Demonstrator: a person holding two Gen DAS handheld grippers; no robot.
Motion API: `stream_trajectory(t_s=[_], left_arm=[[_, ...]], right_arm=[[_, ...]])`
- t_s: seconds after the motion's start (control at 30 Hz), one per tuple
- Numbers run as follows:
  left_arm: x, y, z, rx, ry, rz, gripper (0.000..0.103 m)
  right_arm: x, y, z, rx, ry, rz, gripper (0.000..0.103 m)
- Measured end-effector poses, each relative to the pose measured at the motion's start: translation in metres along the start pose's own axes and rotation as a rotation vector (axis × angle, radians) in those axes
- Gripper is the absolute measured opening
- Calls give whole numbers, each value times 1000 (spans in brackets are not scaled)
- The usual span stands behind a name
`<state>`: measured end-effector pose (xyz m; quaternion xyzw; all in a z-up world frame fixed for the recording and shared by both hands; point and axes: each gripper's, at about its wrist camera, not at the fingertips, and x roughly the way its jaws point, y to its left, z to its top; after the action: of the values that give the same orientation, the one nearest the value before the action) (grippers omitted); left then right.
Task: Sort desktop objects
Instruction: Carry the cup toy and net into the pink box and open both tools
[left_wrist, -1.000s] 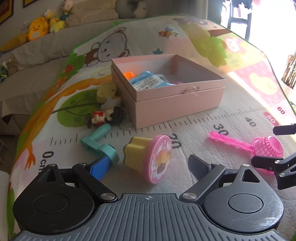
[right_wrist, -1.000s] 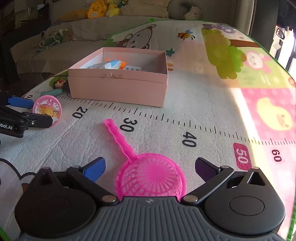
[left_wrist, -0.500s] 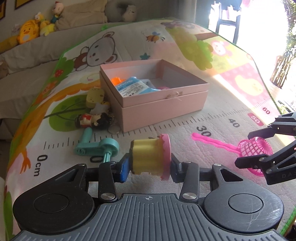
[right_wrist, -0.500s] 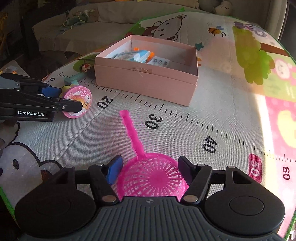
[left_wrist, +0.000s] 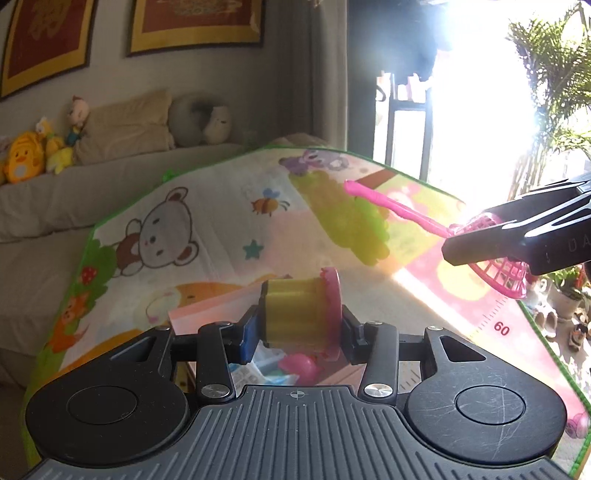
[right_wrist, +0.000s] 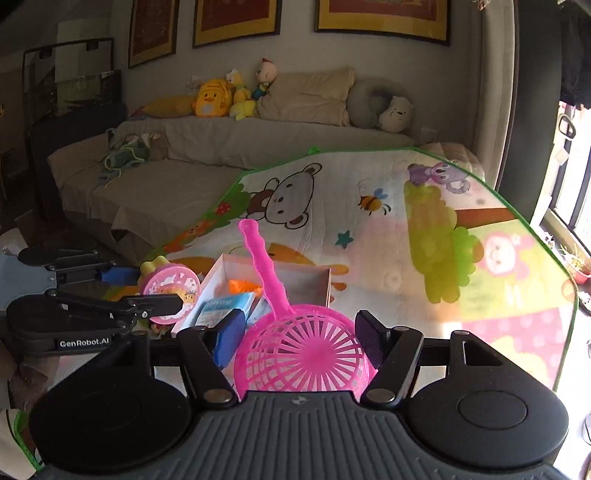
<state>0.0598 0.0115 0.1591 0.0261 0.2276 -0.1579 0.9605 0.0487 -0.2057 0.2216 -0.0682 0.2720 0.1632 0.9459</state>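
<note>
The pink box (right_wrist: 325, 280) sits open on the cartoon play mat (right_wrist: 424, 229), away from its edges. Above it the right gripper (right_wrist: 297, 339) pinches a pink toy strainer (right_wrist: 303, 354); the left gripper (left_wrist: 297, 323), jaws opening, presses a yellow-and-pink cupcake toy (left_wrist: 299, 314).

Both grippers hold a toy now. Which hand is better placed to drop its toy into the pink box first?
Probably the left. Its left gripper holds the yellow cup toy directly above the pink box; the right gripper holds the pink sieve nearer its edge.
</note>
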Motion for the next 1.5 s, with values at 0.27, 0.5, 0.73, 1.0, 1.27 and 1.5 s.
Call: stream_trajectory(t_s=[0.27,0.5,0.73,1.0,1.27,1.5], left_arm=[[13,44,-46,-82,64,107,96],[-18,73,-115,-84,190,236,101],[-35,103,-154,-157,268,274,102],[-53,125,-161,-226,234,357,103],[-57,149,-156,-289,242,452,103],[-42,129,-141,-223,208,340,103]], right_arm=[[113,-4,34,132,168,46,66],[210,17,16,244,405,10,68],[206,36,14,197,387,-33,80],[149,126,-34,-97,276,263,77],[156,216,-97,-369,246,305,48],[140,190,-118,-348,291,323,22]])
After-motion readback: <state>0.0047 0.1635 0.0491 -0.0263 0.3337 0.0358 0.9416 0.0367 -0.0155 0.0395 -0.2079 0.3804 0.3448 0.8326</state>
